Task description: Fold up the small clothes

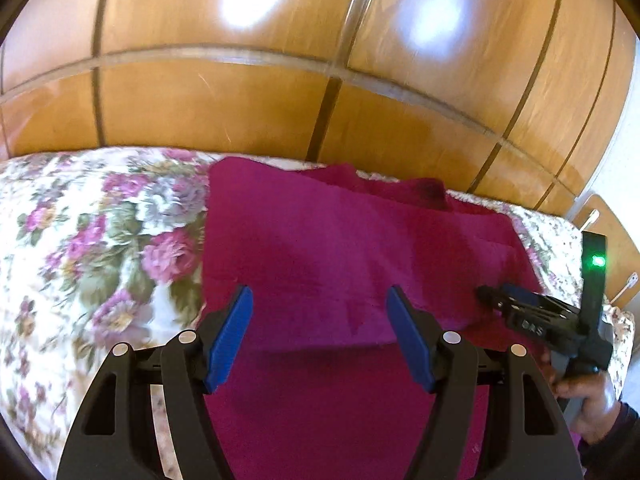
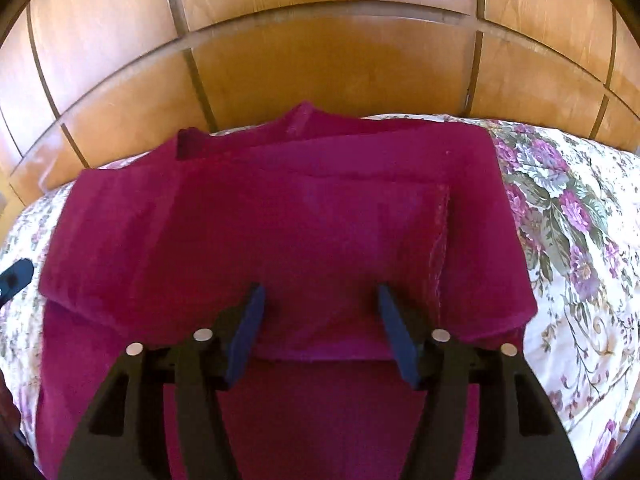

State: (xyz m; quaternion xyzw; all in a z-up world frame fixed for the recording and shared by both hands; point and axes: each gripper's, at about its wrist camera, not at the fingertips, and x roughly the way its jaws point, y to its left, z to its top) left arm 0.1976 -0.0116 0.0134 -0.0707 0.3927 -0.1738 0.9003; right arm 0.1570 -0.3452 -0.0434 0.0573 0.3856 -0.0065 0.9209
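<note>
A deep magenta garment (image 2: 280,216) lies on my cream bedspread (image 1: 100,240) printed with purple-pink flowers and grey-green leaves, before honey-orange wooden panels (image 2: 328,68); my black grippers' fingers (image 1: 230,336) carry blue pads, and a green light (image 1: 598,260) glows.

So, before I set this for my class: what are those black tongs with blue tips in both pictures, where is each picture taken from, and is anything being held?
There is no robot here. A person holds a hand tool in each hand, each with two blue-padded fingers and a wide-angle camera looking along them.

One picture comes from the left gripper, the other from the right gripper.

A magenta garment, partly folded, lies on a floral bedspread, with wooden wardrobe doors behind.

Both grippers stand open above the cloth; neither holds anything. The left view also shows the right gripper from the side, with the hand that grips it.
</note>
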